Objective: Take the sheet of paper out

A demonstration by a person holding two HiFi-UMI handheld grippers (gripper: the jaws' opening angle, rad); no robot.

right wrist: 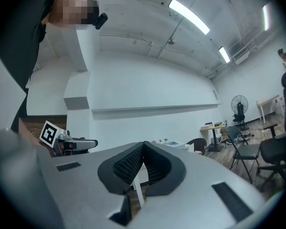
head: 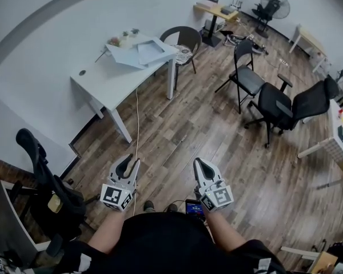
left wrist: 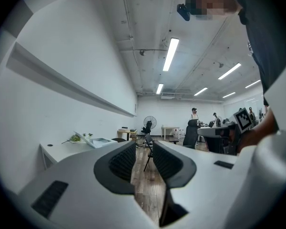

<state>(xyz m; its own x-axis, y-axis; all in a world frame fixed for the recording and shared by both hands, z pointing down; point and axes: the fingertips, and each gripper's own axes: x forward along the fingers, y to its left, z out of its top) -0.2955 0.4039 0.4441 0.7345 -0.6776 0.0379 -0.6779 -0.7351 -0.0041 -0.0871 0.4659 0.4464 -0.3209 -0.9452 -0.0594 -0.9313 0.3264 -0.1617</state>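
Both grippers are held level, close in front of the body, over bare floor (head: 217,141). The left gripper (head: 128,163) is seen with jaws apart and nothing between them, only floor showing through the gap. The right gripper (head: 203,165) is seen with its tips closed together and nothing held.

The paper (head: 150,51) lies on the table (head: 103,81), at its far end next to the chair (head: 183,39), among other loose sheets; which single sheet is meant cannot be told. In the left gripper view the stack is seen ahead and left of the jaws.

Key relation: the paper is well apart from both grippers, ahead and somewhat to the left. The table's long axis runs from near-left to far-right in the head view, so the paper sits at the end farther off. The left gripper is judged slightly nearer. No contact yet; an approach is judged to be needed first.
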